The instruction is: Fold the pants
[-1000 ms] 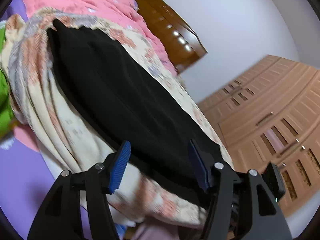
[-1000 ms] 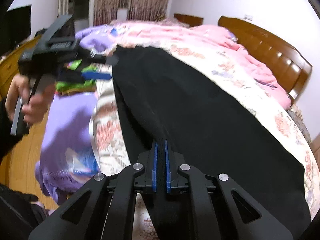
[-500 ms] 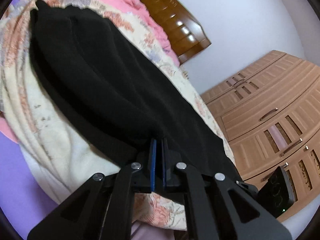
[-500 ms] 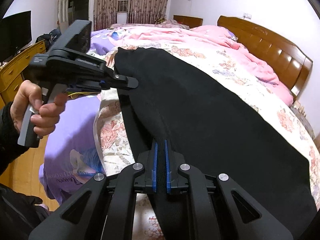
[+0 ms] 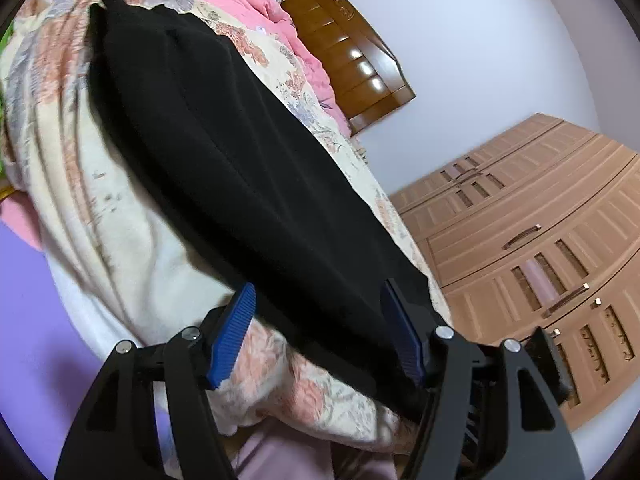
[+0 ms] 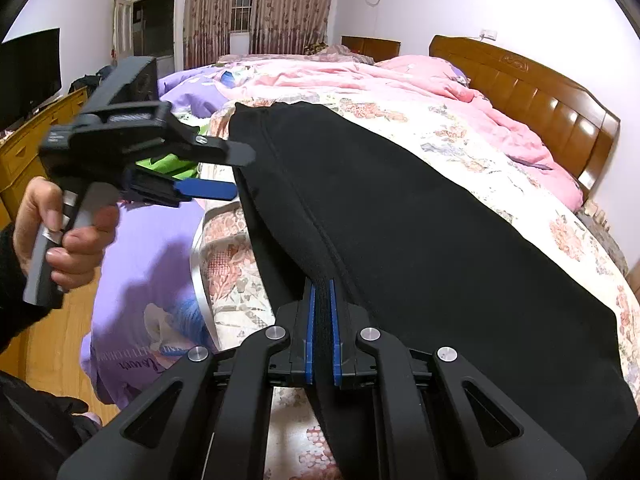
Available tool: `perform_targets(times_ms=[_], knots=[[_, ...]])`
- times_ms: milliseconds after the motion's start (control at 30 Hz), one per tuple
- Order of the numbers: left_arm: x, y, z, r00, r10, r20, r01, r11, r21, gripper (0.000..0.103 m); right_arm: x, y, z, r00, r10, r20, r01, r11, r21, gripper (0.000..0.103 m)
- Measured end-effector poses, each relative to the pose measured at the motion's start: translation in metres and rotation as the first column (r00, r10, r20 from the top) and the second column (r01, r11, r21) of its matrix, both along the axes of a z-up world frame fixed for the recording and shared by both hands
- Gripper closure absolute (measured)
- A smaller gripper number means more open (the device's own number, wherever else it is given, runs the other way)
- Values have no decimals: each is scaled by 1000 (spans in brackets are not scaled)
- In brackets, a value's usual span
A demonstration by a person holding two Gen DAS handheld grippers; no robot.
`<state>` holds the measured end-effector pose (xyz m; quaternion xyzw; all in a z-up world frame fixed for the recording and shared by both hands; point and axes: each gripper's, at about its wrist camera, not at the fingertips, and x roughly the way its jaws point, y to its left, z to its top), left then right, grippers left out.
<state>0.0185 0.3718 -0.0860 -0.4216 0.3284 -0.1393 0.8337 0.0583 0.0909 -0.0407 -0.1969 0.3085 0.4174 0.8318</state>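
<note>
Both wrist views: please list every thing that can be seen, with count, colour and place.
pants: one, black, spread flat on the floral blanket
floral blanket: one, cream with pink flowers, under the pants
quilt: one, pink, behind the blanket
purple sheet: one, over the bed's left side
headboard: one, brown wood, far right
wardrobe: one, light brown, right of the left wrist view
television: one, black, far left
curtains: patterned, back wall
left gripper: fingers open beside the pants' edge
right gripper: fingers shut on the pants' edge
hand: one, holding the left gripper
</note>
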Motion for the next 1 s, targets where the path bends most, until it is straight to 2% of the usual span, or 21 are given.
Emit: perform_targets(times_ms=[33,67,100,133,200,233,300,333,400,467,500,533,567,600,667,767,867,900,933,967,1000], knots=[[6,-2,-2,1000,-3,-11,3,1000,9,40,0,0,-1,1000,0,-3,0,1000,1,96],[10,-3,-5,1000,-3,-18,3,1000,11,53,0,0,-2,1000,1,-4,-1,1000,0,96],[14,-5,-7,1000,-5,-27,5,1000,9,84,-1,1,-4,1000,3,-6,-3,1000,-4,96],[18,-7,-11,999,-13,-36,14,1000,5,96,-2,2,-5,1000,5,-8,-5,1000,-8,96],[15,-11,-10,1000,6,-16,-6,999,34,98,-3,4,-10,1000,8,-14,-8,1000,-23,96],[12,-14,-7,1000,14,-10,-13,997,80,98,-3,6,-14,1000,11,-19,-12,999,-34,96],[9,-15,-8,1000,19,-24,-16,993,120,98,-5,8,-22,999,17,-29,-18,999,-42,94],[10,-12,-12,999,20,-41,-15,993,113,98,-5,8,-23,999,18,-45,-19,999,-33,87],[10,-8,-18,998,21,-56,-16,996,86,96,-4,5,-25,996,19,-92,-19,1000,-2,82],[8,-8,-17,998,18,-61,-12,995,104,92,-5,1,-24,990,29,-137,-27,999,19,65],[7,-8,-14,998,18,-64,-10,992,123,87,-6,-3,-22,985,44,-168,-39,999,34,54],[4,-9,-8,997,32,-73,-20,988,151,82,-8,-7,-19,981,50,-186,-42,998,46,48],[0,-10,-1,995,66,-81,-48,978,201,53,-11,-12,-16,980,51,-190,-41,998,58,47],[-7,-12,13,988,139,-70,-112,949,296,23,-12,-17,-12,981,44,-188,-31,997,73,47],[-17,-19,37,984,173,35,-173,913,370,16,-8,-28,-4,981,18,-195,4,994,109,47],[-3,-46,60,995,55,88,-88,898,430,9,7,-39,4,980,-107,-169,130,982,135,47],[23,-80,55,998,-39,49,8,862,506,7,21,-42,-3,958,-249,-143,259,964,56,47],[31,-87,47,998,-54,20,35,852,522,7,22,-39,-11,952,-276,-130,276,961,-17,46],[41,-93,33,997,-58,-41,71,840,538,7,22,-38,-18,951,-278,-134,272,960,-64,43],[46,-98,23,996,-48,-73,81,826,558,5,19,-44,-19,950,-277,-142,274,961,-39,41],[43,-104,21,998,-49,-39,63,798,600,2,20,-47,-20,946,-278,-164,274,961,-45,39]])
